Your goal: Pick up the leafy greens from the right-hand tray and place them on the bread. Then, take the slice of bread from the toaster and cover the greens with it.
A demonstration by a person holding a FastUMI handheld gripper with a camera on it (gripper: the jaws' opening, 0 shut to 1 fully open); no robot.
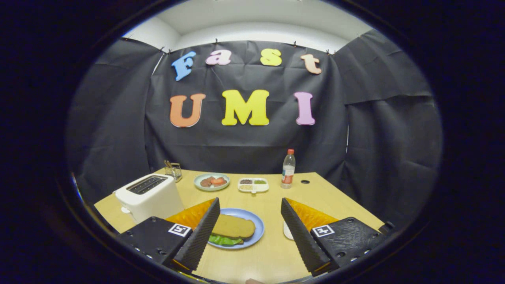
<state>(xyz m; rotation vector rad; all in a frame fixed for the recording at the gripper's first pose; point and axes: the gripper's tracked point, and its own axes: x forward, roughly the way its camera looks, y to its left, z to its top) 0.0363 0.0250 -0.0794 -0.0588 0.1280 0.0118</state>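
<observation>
Bread (233, 226) is already sitting over the greens (223, 239) on the blue plate (258, 228) — so the stacking looks done from here. Fingers (249, 230) are standing wide apart, gripping nothing, with the plate lying between them, nearer the left one. Toaster (150, 195) is sitting on the worktop (268, 252) beyond the left finger, its slots looking empty. Handling guess: the slice is light, soft and crumbly, so it is wanting a gentle pinch across its edges; the greens are limp and thin, poking out at the near side. Bottle (288, 169) label is too small to read.
</observation>
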